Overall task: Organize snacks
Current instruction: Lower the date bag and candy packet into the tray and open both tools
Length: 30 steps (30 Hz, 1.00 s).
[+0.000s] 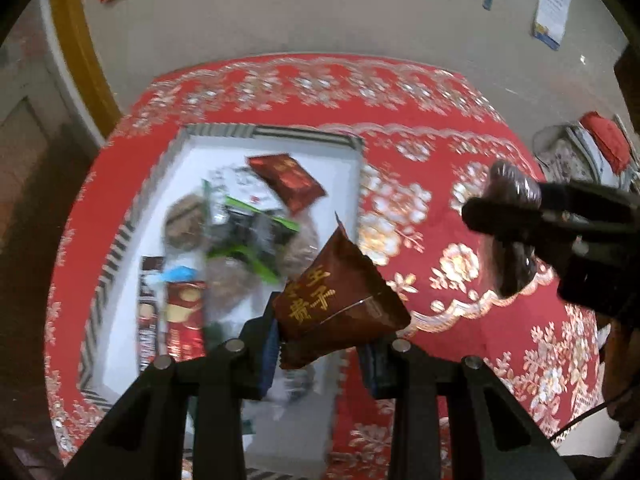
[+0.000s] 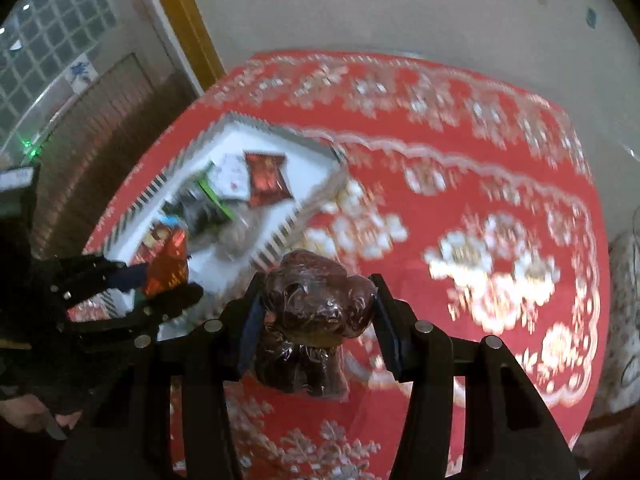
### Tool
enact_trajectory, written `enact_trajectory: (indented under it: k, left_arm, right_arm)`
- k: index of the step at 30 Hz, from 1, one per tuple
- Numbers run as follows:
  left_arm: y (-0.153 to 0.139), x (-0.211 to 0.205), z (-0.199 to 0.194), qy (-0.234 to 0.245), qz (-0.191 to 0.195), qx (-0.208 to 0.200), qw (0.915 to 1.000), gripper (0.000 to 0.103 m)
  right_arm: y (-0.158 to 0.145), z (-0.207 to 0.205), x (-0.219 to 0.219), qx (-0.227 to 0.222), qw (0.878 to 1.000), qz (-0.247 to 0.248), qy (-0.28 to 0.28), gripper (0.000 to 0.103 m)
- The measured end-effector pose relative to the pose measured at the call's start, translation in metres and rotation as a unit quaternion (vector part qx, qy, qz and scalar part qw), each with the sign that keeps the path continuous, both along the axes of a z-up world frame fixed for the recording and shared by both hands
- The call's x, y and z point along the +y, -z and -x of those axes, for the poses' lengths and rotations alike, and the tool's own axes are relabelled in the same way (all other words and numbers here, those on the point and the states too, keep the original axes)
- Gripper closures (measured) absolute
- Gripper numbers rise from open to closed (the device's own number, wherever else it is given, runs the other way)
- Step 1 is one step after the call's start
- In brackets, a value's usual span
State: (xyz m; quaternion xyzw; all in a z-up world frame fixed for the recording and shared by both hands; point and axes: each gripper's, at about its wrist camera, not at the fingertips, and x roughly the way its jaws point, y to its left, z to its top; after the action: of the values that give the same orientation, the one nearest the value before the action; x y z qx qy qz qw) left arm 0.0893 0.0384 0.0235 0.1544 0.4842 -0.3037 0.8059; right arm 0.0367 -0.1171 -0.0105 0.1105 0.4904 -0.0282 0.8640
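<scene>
Above the red-clothed bench (image 1: 460,112), the left gripper (image 1: 320,344) pinches a brown packet (image 1: 340,308) over the snack-filled tray (image 1: 276,136); beside it, right gripper (image 2: 316,320) fingers clamp a wrapped cake (image 2: 316,304).

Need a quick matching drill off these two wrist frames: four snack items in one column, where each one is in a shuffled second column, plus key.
Column one:
1. brown packet with gold characters
2. plastic-wrapped dark pastry
3. dark red packet
4. green-edged packet

Column two:
A. lying in the white tray, far end
B. clamped in the right tool, above the red tablecloth
C. lying mid-tray, among the round snacks
D. clamped in the left tool, at the tray's right edge

Pairs: 1-D, 2-B, 3-A, 4-C
</scene>
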Motion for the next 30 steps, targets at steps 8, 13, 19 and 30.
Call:
enact_trajectory:
  k: [8, 13, 19, 30]
  left_arm:
    - [-0.002, 0.032, -0.027, -0.04, -0.007, -0.016, 0.999, 0.067]
    - [0.007, 0.048, -0.043, -0.053, -0.01, -0.011, 0.9985, 0.067]
    - [0.021, 0.057, -0.058, -0.06, -0.012, -0.001, 0.9981, 0.067]
    - [0.038, 0.058, -0.076, -0.058, -0.015, 0.013, 0.9981, 0.067]
  right_arm:
    - [-0.017, -0.049, 0.036, -0.024, 0.998, 0.013, -0.048, 0.053]
    - [-0.016, -0.074, 0.058, -0.026, 0.997, 0.024, -0.067, 0.053]
    - [-0.009, -0.098, 0.076, -0.021, 0.996, 0.034, -0.079, 0.053]
    - [0.019, -0.132, 0.077, 0.014, 0.997, 0.027, -0.067, 0.053]
